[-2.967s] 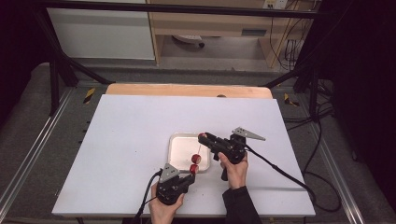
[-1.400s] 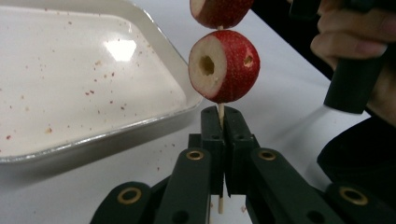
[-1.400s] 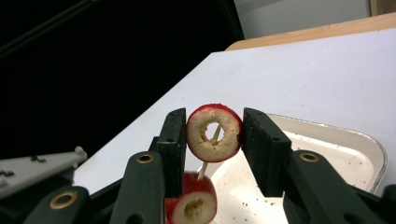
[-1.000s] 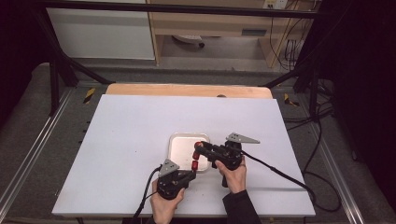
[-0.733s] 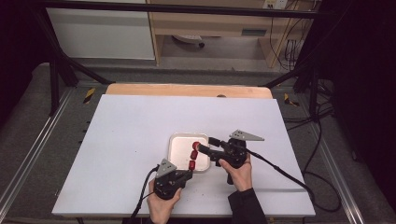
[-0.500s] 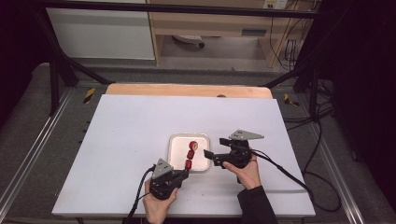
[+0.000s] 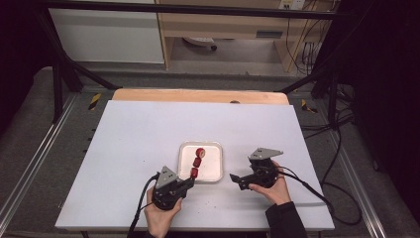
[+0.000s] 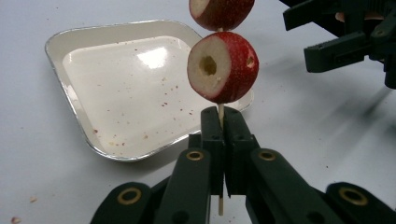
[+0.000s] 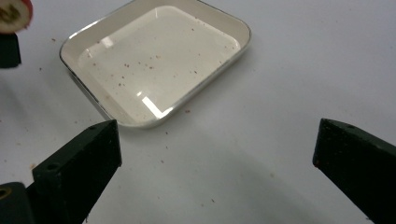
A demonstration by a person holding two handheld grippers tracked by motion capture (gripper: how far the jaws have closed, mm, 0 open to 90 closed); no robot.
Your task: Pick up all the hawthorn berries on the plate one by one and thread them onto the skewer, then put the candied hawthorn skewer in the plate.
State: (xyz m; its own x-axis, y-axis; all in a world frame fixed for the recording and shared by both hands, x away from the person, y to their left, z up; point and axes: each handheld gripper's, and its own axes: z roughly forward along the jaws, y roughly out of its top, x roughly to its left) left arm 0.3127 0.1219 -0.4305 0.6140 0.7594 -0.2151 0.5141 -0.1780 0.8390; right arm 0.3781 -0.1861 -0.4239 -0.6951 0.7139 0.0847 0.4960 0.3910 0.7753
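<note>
A thin wooden skewer [image 8: 220,111] carries three red fruit pieces [image 7: 197,162] with pale cut faces, the lowest [image 8: 223,67] just above my left gripper [image 8: 223,114]. That gripper [image 7: 188,182] is shut on the stick's lower end and holds it over the front edge of the shallow white tray [image 7: 212,168]. My right gripper [image 7: 234,179] lies on the table right of the tray. Its jaws [image 9: 215,144] have just been opening and stand wide apart, with nothing between them. It points towards the tray [image 9: 159,60].
The tray [image 8: 130,93] holds only red specks and crumbs. The white tabletop [image 7: 138,144] spreads around it, with a wooden strip [image 7: 198,95] along its far edge. Cables trail from both grippers towards the front edge.
The right gripper let go of the fruit on the skewer, opened wide and drew back to the right, off the tray. The left gripper with the skewer shifted slightly left.
</note>
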